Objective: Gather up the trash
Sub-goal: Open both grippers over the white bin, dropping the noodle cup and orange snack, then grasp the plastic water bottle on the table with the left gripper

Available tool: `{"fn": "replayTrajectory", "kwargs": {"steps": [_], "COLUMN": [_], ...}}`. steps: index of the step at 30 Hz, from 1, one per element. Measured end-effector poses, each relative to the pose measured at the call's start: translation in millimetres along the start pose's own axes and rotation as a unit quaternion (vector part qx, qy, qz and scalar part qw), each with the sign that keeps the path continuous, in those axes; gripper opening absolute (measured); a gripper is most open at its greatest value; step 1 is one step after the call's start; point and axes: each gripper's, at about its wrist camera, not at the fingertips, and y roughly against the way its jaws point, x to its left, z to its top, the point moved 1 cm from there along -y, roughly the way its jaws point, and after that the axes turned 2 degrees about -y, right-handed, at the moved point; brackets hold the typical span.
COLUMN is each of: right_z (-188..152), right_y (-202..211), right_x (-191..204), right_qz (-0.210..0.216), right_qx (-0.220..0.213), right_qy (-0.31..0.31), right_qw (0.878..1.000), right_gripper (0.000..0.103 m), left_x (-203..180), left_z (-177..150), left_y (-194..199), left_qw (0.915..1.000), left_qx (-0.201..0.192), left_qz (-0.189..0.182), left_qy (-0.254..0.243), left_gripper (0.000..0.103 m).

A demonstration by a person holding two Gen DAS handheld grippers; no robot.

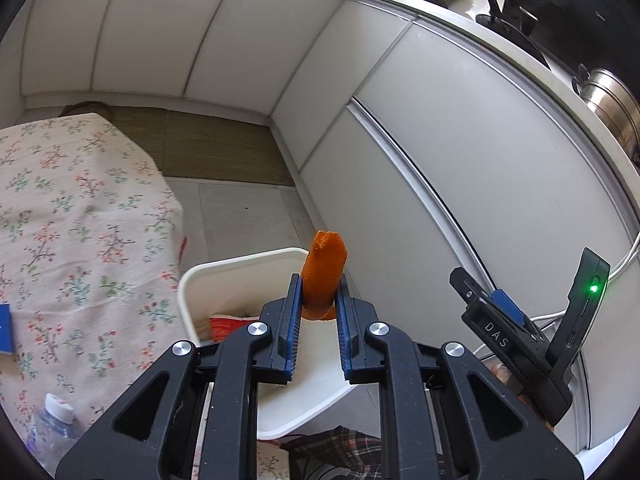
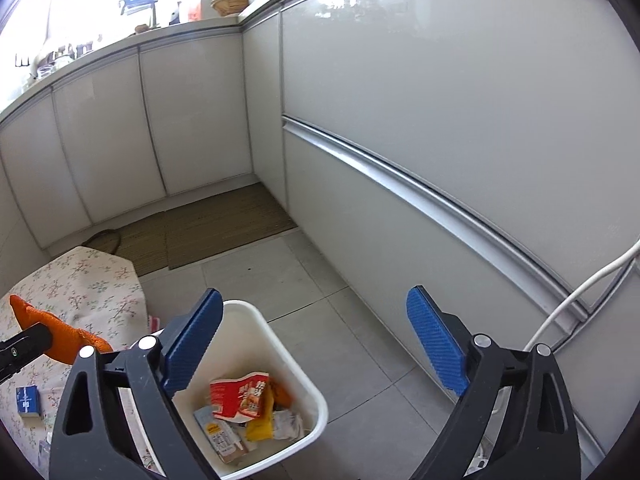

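White bin (image 2: 280, 364) sits just below and ahead of our right gripper (image 2: 316, 344), jaws spread, holding nothing. Our left gripper (image 1: 318, 300) pinches the orange peel (image 1: 324, 270) mid-length, above the bin rim. Peel looks light, limp, slightly slick; we'd keep that mid-body pinch.

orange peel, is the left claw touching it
Touching. The left wrist view shows the orange peel pinched between both blue pads of the left claw, above the white bin.

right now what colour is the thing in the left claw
Orange peel, pinched in the left claw; clearest in the left wrist view.
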Motion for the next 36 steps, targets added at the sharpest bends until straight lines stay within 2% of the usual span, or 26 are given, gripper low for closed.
{"fn": "replayTrajectory", "kwargs": {"steps": [8,12,17,22,23,27,36], "right_z": [2.0,1.3,-0.8,-2.9,-3.3,-5.4,-13.7], "right_y": [-4.2,-2.7,0.9,2.5,2.6,4.7,7.1], "right_x": [-22.9,-24.3,-17.3,-5.1,-2.6,10.9,45.1], "right_qz": [-0.016,-0.016,-0.012,-0.006,-0.004,0.001,0.021], "right_qx": [0.007,0.006,0.001,-0.005,-0.005,-0.009,-0.009], "right_qy": [-0.017,-0.015,-0.004,0.014,0.017,0.037,0.085], "right_qw": [1.0,1.0,1.0,1.0,1.0,0.999,0.996], "right_gripper": [0.092,0.093,0.095,0.096,0.096,0.096,0.096], "left_x": [-17.2,-17.9,-13.8,-6.3,-4.4,6.1,36.5], "left_z": [-0.1,-2.3,-4.1,-7.7,-8.2,-9.6,-13.4], "left_y": [-38.5,-39.6,-35.3,-23.9,-21.7,-18.7,1.2], "left_qw": [0.9992,0.9991,0.9984,0.9933,0.9919,0.9876,0.9806], "left_qx": [0.038,0.039,0.036,0.011,0.007,0.009,0.004], "left_qz": [-0.005,0.006,0.04,0.111,0.123,0.155,0.196], "left_qy": [-0.008,-0.015,-0.019,-0.03,-0.031,-0.026,0.0], "left_gripper": [0.018,0.026,0.037,0.076,0.079,0.082,0.086]}}
